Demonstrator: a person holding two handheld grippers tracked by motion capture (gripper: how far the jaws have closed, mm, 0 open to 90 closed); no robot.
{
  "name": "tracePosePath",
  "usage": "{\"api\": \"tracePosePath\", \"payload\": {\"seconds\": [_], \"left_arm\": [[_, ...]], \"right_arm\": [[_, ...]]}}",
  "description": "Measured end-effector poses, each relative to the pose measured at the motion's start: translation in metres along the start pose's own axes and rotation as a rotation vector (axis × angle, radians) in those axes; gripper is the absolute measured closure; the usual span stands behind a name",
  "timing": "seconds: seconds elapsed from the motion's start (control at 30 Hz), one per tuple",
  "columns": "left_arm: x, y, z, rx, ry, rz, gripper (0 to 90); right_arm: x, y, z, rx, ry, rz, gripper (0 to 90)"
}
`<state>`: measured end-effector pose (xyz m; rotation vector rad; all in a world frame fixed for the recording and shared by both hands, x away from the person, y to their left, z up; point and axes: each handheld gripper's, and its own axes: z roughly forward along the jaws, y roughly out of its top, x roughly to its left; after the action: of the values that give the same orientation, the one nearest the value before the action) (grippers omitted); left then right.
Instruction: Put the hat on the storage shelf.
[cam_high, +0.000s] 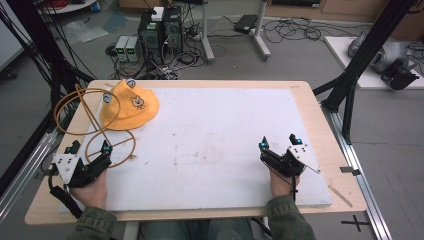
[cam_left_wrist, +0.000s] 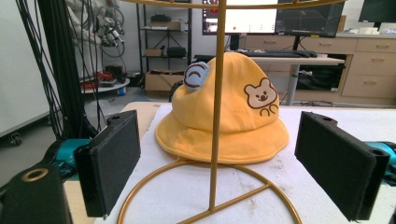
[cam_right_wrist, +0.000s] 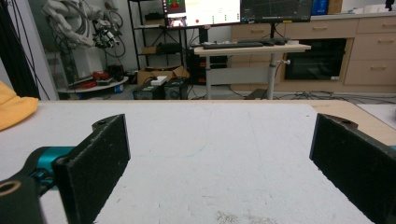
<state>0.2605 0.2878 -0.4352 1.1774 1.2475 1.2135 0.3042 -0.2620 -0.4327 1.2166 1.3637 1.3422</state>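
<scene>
Yellow hat and gold wire stand at the far left of the counter, both tools idle.

The yellow bucket hat (cam_high: 129, 105) lies on the white counter (cam_high: 215, 145) just behind the stand (cam_high: 95, 127), whose upright rod crosses it in the left gripper view. The left tool (cam_high: 90, 149) rests at the stand's ring base, jaws wide apart around nothing. The right tool (cam_high: 278, 142) rests well apart near the right edge, jaws equally wide and empty.

The yellow hat (cam_left_wrist: 224, 116) is soft matt cloth. The stand (cam_left_wrist: 215, 140) is thin glossy gold metal wire. The table (cam_high: 225, 145) has a scuffed white matt top edged in pale wood.
</scene>
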Motion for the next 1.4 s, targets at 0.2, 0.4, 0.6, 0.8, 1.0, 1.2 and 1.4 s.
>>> {"api": "tracePosePath", "payload": {"seconds": [0.2,0.4,0.6,0.8,1.0,1.2,1.4], "left_arm": [[-0.001,0.0,0.0,0.0,-0.004,-0.002,14.6],[0.0,0.0,0.0,-0.001,-0.003,-0.006,14.6],[0.001,0.0,0.0,-0.001,0.0,-0.021,14.6],[0.001,0.0,-0.001,-0.003,-0.002,-0.027,14.6],[0.004,0.0,-0.004,-0.001,0.006,-0.04,14.6],[0.008,0.001,-0.007,-0.001,0.017,-0.029,14.6],[0.005,0.0,-0.009,0.006,0.002,-0.02,14.6]], "right_arm": [[0.0,0.0,0.0,0.001,-0.001,-0.004,4.5],[0.0,0.0,0.0,0.003,0.003,-0.003,4.5],[0.001,0.0,0.0,0.003,0.007,-0.002,4.6],[0.007,0.008,0.004,0.017,0.037,-0.017,4.5],[0.016,0.033,0.013,-0.007,0.101,-0.02,4.4],[0.033,0.075,0.032,-0.048,0.161,-0.07,4.4],[0.049,0.11,0.05,-0.061,0.21,-0.096,4.5]]}}
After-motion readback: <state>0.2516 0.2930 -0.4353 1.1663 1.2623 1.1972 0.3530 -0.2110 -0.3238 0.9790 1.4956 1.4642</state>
